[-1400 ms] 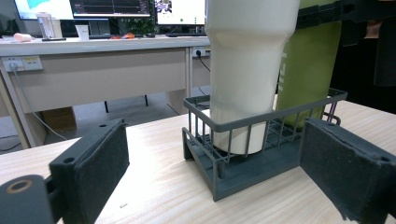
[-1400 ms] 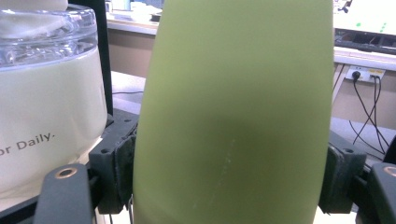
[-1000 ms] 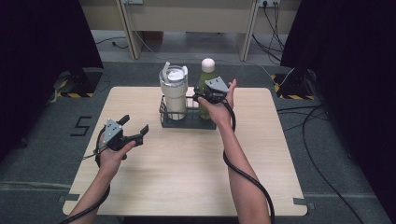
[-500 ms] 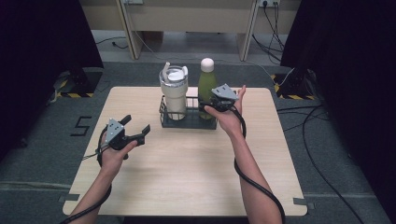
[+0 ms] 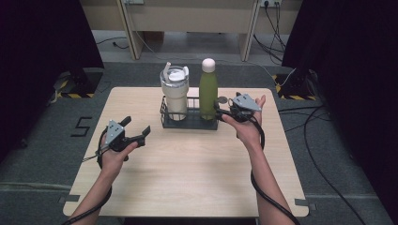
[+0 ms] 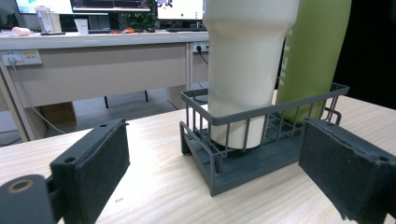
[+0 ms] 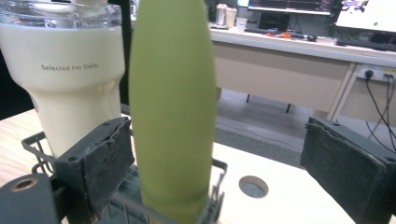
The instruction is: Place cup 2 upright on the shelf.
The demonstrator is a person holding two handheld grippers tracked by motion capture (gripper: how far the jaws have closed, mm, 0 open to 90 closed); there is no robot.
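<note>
Since the earlier frames the right claw [image 5: 224,110] has drawn back from the bottle [image 5: 208,95] toward the right edge of the worktop [image 5: 187,187], and its jaws have just been opening; they now stand apart with nothing pressed between the pads, the bottle only near the left one in the right gripper view. The left claw [image 5: 136,134] has kept its place, jaws apart and empty, aimed at the rack [image 5: 187,123].

The bottle stands upright in the right compartment of the rack, the tumbler [image 5: 174,93] in the left, close beside it, at the far middle of the worktop.

Risks, as judged:
- The right claw is close to the bottle; a sideways sweep could clip the tall, narrow body and tip it against the tumbler.
- The cable trailing from the right claw could snag the rack and drag it.
- A left claw approach could nudge the light rack across the smooth worktop.
</note>
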